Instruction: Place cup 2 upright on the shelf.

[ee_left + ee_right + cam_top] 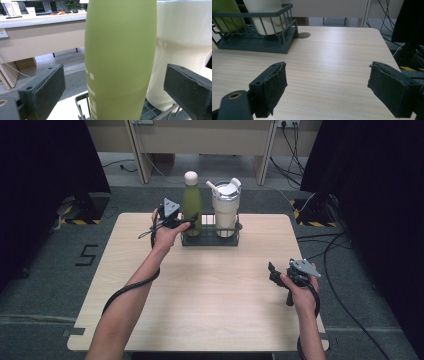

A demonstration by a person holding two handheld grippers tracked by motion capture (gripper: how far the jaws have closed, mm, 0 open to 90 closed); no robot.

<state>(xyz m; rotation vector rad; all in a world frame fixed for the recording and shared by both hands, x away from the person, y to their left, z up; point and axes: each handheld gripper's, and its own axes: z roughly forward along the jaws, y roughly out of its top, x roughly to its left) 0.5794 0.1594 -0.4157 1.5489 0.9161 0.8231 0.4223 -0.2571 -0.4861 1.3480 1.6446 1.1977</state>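
Observation:
A green bottle [191,205] with a pale cap stands upright in a dark wire basket [210,240] at the table's far middle, beside a white tumbler [226,210] with a lid and straw. My left gripper [187,222] reaches the bottle from the left. In the left gripper view the green bottle [120,62] stands between the jaws of my left gripper [115,85], with a gap at each pad, so it is open. My right gripper [272,272] rests at the table's right side. It is open over bare wood [332,85], well apart from the basket [254,42].
The wooden table [210,310] has rounded corners and a small round disc [304,35] by the basket's right end. Behind the table stand desk legs [137,155] and floor cables [295,145]. Dark curtains [45,165] flank both sides.

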